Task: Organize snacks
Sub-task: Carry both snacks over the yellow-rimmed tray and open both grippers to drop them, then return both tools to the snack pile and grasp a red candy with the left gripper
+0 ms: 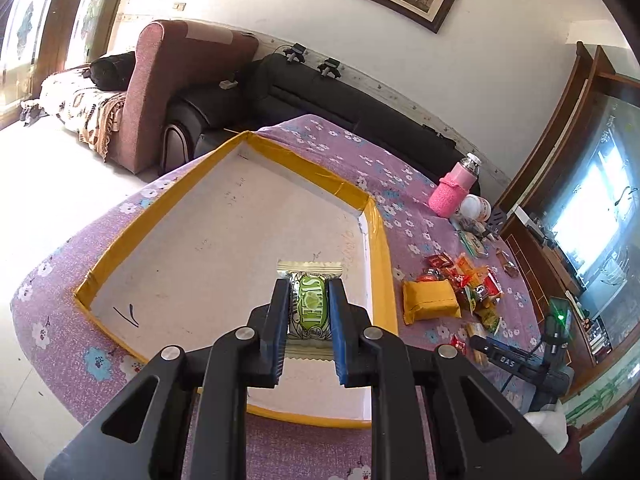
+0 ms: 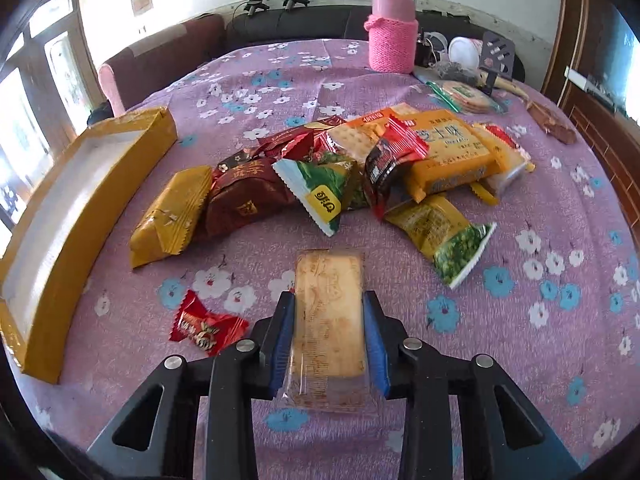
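Observation:
My left gripper is shut on a green-and-white snack packet and holds it over the white floor of a shallow box with a yellow rim. The box holds nothing else that I can see. My right gripper is shut on a clear-wrapped cracker packet, its blue pads pressed against the packet's two long sides, low over the purple flowered cloth. Beyond it lies a pile of snack packets. The box stands at the left in the right wrist view.
A red wrapped candy lies just left of my right gripper, and a yellow packet lies near the box. A pink-sleeved bottle, a white jar and a biscuit bag stand at the table's far side. Sofas line the wall.

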A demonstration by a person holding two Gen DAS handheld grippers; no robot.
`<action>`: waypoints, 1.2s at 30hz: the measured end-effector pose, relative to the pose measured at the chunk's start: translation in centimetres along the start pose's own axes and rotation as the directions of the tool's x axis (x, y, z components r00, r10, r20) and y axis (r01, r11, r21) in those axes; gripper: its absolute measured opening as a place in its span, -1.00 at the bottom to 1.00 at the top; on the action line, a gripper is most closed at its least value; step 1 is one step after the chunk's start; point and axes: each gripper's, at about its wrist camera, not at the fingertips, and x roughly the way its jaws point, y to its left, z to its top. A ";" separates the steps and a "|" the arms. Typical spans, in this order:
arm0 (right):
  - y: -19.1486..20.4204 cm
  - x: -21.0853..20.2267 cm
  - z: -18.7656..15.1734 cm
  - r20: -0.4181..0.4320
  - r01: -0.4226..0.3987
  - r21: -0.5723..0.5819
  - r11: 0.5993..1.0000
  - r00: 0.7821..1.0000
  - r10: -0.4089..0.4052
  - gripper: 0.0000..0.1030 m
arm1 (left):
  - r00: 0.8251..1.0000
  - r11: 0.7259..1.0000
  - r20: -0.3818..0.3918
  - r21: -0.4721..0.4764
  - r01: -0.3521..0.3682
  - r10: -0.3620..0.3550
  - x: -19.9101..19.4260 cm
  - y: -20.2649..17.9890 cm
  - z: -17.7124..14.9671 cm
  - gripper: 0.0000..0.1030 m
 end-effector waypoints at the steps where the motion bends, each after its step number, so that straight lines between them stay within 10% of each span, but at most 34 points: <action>1: -0.4 -0.9 -0.1 0.020 -0.011 0.017 1.000 1.000 0.011 -0.33 | 1.000 1.000 -0.003 -0.001 -0.007 0.007 0.2 0.3 0.0 -0.68; 9: 4.8 -6.9 2.8 0.082 -0.331 -0.031 0.943 0.940 0.332 -0.34 | 0.993 0.992 -0.007 0.024 -0.121 0.121 0.7 2.3 1.3 -0.68; 13: 13.4 -5.6 3.8 -0.035 -0.498 -0.125 0.858 0.867 0.498 -0.35 | 0.981 0.980 -0.030 0.062 -0.190 0.192 1.8 3.4 2.0 -0.68; 18: 23.1 -2.0 2.6 -0.174 -0.559 -0.211 0.802 0.828 0.532 -0.35 | 0.963 0.965 -0.069 0.052 -0.259 0.262 3.1 5.9 2.8 -0.67; 28: 28.5 2.2 1.8 -0.237 -0.546 -0.230 0.806 0.834 0.497 -0.28 | 0.985 0.982 -0.058 -0.092 -0.166 0.161 1.3 8.7 3.3 -0.63; 33: 25.6 -1.3 3.5 -0.153 -0.566 -0.196 0.801 0.824 0.545 -0.19 | 0.993 0.979 -0.017 -0.166 -0.119 0.118 -0.1 8.5 3.2 0.12; 36: 22.1 -4.0 4.2 -0.052 -0.541 -0.189 0.819 0.839 0.542 -0.14 | 0.998 0.983 0.032 -0.173 -0.055 0.061 -0.9 7.2 2.8 0.15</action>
